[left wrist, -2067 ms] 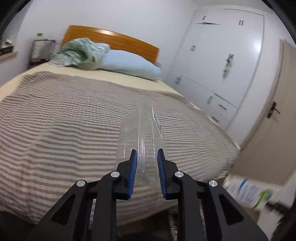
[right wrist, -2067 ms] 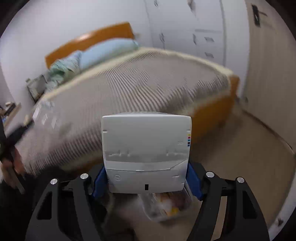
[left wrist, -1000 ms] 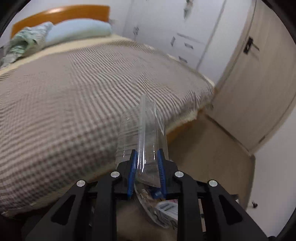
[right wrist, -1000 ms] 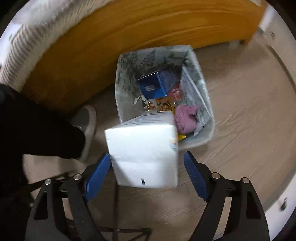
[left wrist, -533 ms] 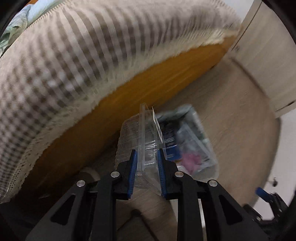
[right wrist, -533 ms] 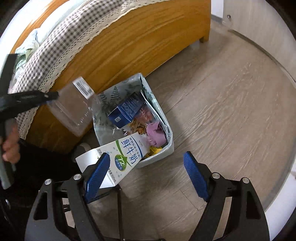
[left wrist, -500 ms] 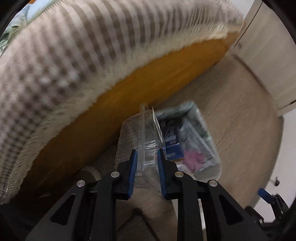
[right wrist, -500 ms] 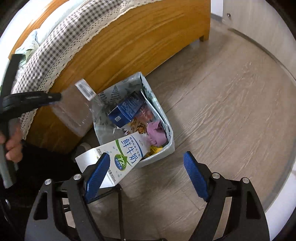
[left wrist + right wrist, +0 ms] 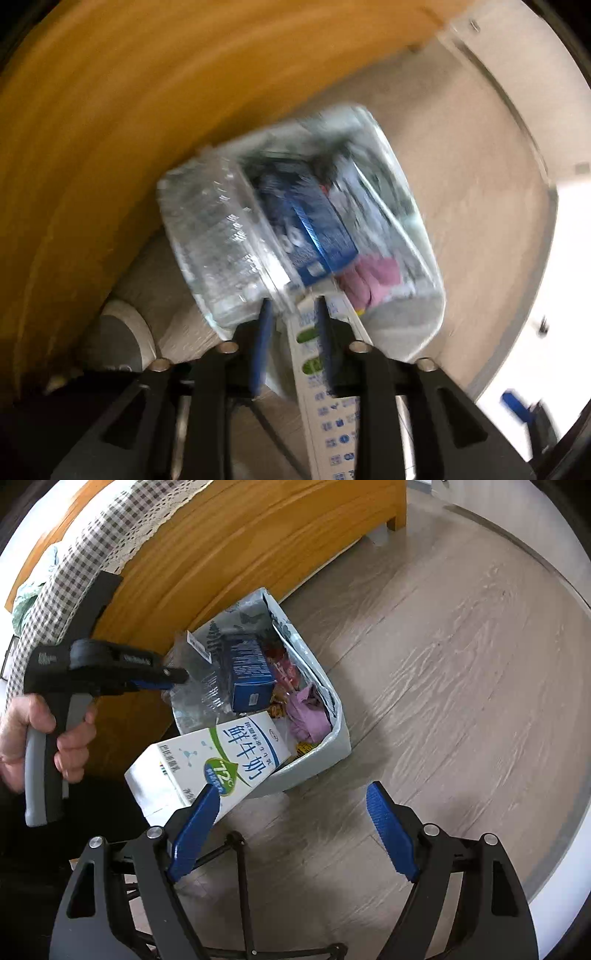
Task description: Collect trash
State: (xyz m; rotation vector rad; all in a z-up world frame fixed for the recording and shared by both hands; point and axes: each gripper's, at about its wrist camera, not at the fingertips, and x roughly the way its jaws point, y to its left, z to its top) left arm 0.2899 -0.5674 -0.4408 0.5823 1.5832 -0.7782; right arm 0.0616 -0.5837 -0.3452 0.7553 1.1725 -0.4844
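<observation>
Two risks stand out at this moment, and both are on the left side of the bin. The left gripper (image 9: 173,677), held in a hand (image 9: 44,734), points down at the near-left corner of the trash bin (image 9: 341,734), and its jaws are opening with the clear plastic container (image 9: 201,698) between them. In the left wrist view the container (image 9: 218,243) sits over the bin's left rim, partly outside the wall, so it may slide off toward the wooden bed frame (image 9: 236,550) and land on the floor (image 9: 461,672) in the narrow gap there. The picture is blurred, so whether the pads touch the plastic at this moment cannot be told with certainty.

Next to the right, the milk carton (image 9: 218,760) leans on the bin's near rim, with its lower half outside and hanging over the floor. It looks badly balanced; a push from the falling container, or its own weight, could tip it out. The bin is already quite full, with a blue box (image 9: 249,675) and a pink cloth (image 9: 308,712) inside, so little depth is left for new things.

The right gripper (image 9: 291,830) hangs with its jaws wide and nothing between them, the left pad just beside the carton. On the right the floor is open and gives much room for moving; on the left the bed frame is close to the bin.
</observation>
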